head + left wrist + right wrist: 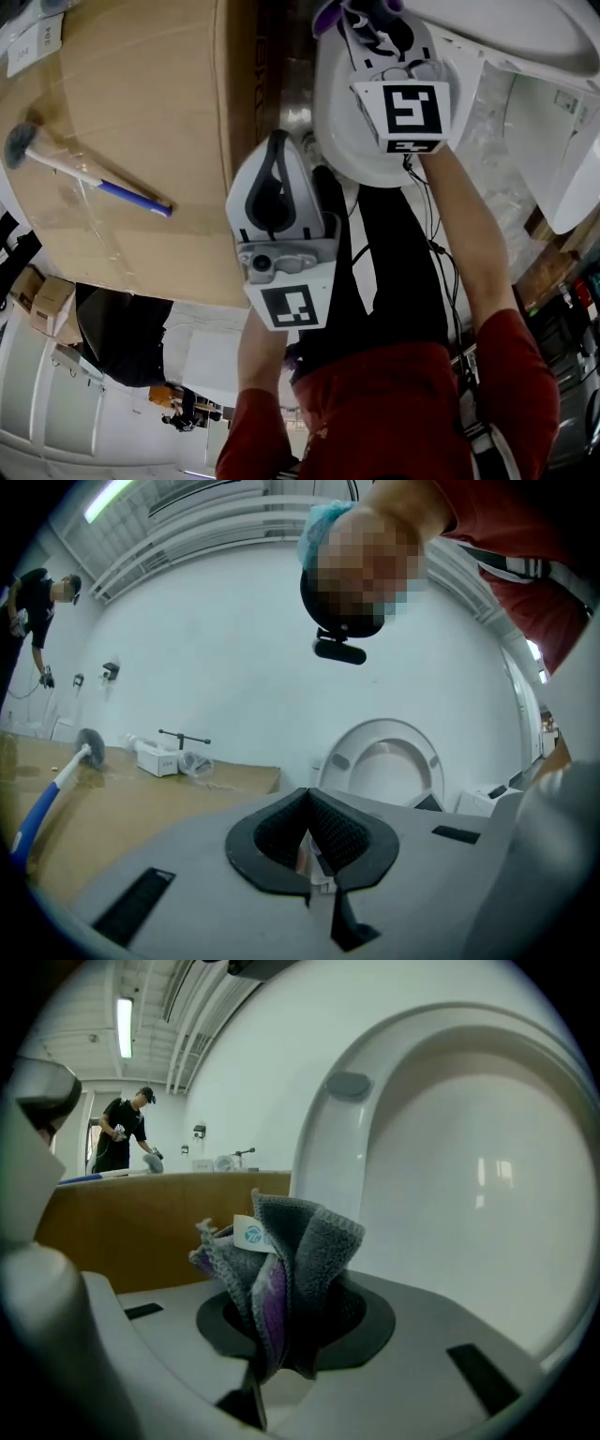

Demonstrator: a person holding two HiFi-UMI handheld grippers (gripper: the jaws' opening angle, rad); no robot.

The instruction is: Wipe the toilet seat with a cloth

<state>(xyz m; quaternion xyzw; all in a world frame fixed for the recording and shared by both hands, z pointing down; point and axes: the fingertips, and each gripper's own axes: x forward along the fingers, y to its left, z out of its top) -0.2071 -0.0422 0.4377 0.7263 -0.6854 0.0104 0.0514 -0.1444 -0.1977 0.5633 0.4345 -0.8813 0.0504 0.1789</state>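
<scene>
The white toilet seat (339, 141) shows at the top of the head view. In the right gripper view the seat (394, 1082) stands raised and fills the right side close ahead. My right gripper (281, 1344) is shut on a bunched grey and purple cloth (300, 1260) with a white label. In the head view a purple tip of the cloth (325, 13) sticks out over the seat, above my right gripper (375, 19). My left gripper (277, 141) is beside the seat's left edge, shut and holding nothing. Its pads (323, 832) meet, with the raised seat (412, 738) farther off.
A large cardboard box (131, 141) lies left of the toilet with a blue-handled brush (84, 173) on it. More white toilet parts (562, 159) stand at the right. Small items (159, 757) sit on the cardboard. A person (122, 1133) stands far behind.
</scene>
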